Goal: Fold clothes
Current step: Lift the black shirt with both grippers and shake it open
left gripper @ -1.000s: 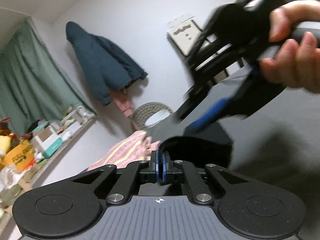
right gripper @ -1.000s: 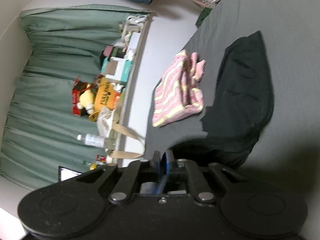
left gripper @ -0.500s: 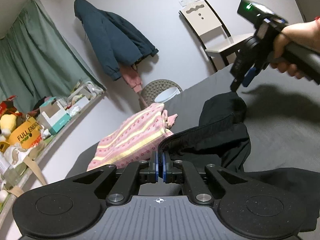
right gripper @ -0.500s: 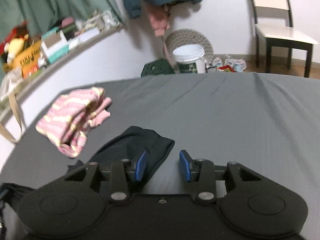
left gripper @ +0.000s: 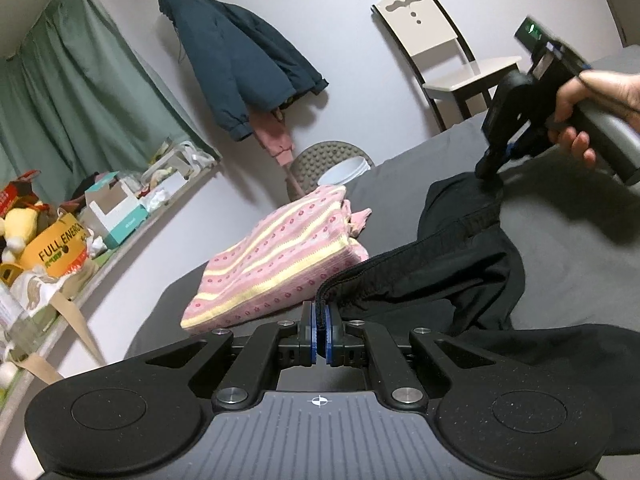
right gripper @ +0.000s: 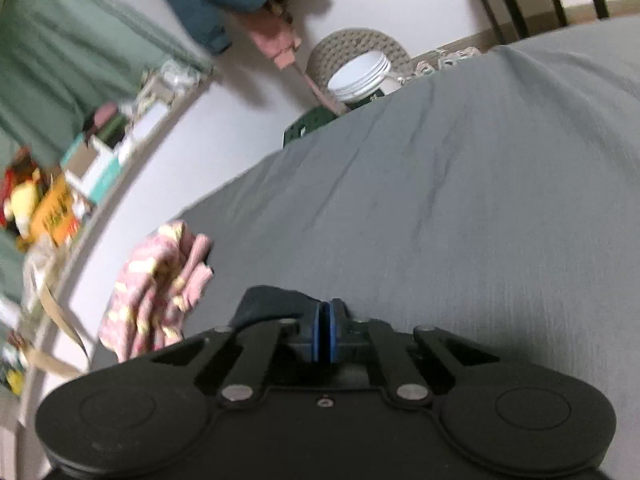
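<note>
From the left wrist: the left gripper point(left gripper: 321, 330) is clamped on the near hem of the black garment point(left gripper: 452, 264), which runs away to the far right, where the right gripper point(left gripper: 490, 170) pinches its far end. The striped pink clothes point(left gripper: 276, 264) lie just left.

From the right wrist: the right gripper point(right gripper: 325, 334) has its blue pads together on a black fold point(right gripper: 276, 300); open grey bed point(right gripper: 460, 200) lies beyond, with room to spread.

dim indoor light | soft shadows | fisheye-bent edges | right view motion-blurred
</note>
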`<state>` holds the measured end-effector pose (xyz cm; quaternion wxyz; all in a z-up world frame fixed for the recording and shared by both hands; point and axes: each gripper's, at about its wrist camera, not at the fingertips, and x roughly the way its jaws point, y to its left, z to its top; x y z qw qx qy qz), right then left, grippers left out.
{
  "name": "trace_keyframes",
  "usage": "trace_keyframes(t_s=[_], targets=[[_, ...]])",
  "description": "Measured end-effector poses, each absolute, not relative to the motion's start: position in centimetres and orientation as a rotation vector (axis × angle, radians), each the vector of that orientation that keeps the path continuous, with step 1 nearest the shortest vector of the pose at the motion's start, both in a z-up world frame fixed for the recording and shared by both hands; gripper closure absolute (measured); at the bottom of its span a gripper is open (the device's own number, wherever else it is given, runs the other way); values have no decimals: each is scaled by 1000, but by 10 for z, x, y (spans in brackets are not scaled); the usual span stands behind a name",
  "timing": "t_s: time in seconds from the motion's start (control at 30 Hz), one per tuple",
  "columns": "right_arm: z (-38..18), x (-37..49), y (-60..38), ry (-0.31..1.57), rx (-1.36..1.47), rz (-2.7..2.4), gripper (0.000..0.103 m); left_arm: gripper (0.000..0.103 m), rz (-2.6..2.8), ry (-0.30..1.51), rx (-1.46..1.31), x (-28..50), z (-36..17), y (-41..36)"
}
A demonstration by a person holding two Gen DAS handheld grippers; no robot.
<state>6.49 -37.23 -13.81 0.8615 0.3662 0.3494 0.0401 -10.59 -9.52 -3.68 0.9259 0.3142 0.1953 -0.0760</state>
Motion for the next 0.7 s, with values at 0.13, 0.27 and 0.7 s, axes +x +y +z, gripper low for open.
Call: trace_keyframes(t_s=[0.13,0.27,0.7], targets=[[-107,42,-378,650,856,73,99,99,-76,299,663,-106,-15,-87],[-36,-9,-386,491,1002,147,99,99,-11,153,629,-120,34,-71],[137,-254,-358,-92,1032,376,99,99,-20,-259,565,-219,204,-62]])
